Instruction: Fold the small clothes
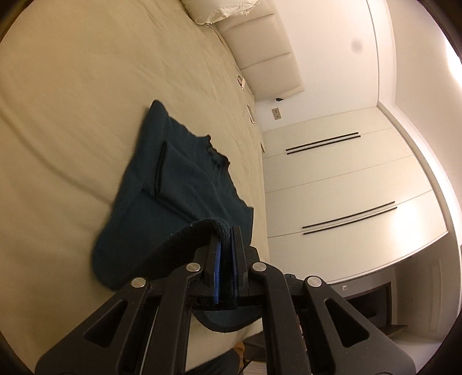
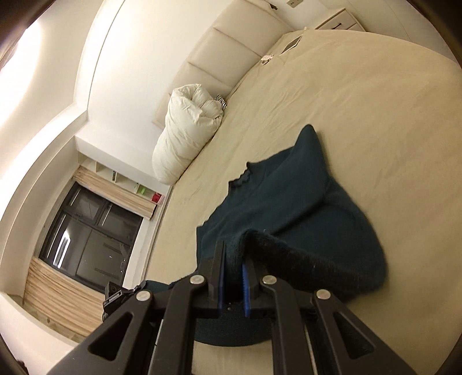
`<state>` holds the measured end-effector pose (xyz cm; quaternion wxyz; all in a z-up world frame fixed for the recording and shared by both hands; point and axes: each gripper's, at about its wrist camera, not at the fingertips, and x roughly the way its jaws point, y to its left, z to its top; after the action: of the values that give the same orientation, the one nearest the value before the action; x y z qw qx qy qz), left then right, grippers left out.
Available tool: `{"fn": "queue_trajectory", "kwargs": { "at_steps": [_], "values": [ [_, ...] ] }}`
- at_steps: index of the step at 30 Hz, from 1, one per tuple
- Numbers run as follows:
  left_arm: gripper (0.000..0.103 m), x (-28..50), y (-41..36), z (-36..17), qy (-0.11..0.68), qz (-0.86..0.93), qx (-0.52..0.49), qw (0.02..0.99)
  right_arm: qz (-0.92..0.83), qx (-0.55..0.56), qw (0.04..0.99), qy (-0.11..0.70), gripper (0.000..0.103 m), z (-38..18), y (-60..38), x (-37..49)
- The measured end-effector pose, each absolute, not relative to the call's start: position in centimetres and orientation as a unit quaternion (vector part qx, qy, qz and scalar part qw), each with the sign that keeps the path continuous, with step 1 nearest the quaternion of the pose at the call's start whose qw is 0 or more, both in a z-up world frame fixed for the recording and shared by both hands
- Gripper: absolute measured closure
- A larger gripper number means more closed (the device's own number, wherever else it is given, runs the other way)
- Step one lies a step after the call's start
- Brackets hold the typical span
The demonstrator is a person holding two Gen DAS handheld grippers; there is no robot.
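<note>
**Both grippers clamped on the sweater hem**

Left gripper (image 1: 226, 239) and right gripper (image 2: 235, 253) each pinch the hem of the teal sweater (image 1: 184, 178), which lies on the beige bed (image 1: 72, 101). I'd keep both hands level so the fold lands square near the collar.

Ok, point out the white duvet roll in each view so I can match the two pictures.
Left wrist: duvet at the top edge, centre, cut off by the frame, against the headboard.
Right wrist: duvet left of centre, upper half, a whole roll on the bed's edge by the headboard.
Shared landmark: the teal sweater on the bed, pinched by both grippers.
</note>
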<state>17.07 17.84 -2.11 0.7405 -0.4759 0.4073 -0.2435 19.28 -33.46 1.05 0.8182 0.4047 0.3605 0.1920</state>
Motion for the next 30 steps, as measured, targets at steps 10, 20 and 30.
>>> {"fn": "queue_trajectory", "kwargs": {
  "at_steps": [10, 20, 30],
  "values": [
    [0.098, 29.4, 17.6, -3.4, 0.413, -0.207, -0.481, 0.745, 0.165, 0.440, 0.808, 0.355, 0.092, -0.2, -34.6, 30.9],
    [0.098, 38.9, 18.2, -9.2, 0.437, -0.140, -0.484, 0.745, 0.072, 0.452, 0.794, 0.401, 0.087, -6.4, -36.4, 39.3],
    [0.094, 39.2, 21.4, -13.5, 0.449, -0.128, -0.514, 0.720, 0.069, 0.475, 0.799, 0.362, 0.023, -7.0, -38.3, 39.5]
  ]
}}
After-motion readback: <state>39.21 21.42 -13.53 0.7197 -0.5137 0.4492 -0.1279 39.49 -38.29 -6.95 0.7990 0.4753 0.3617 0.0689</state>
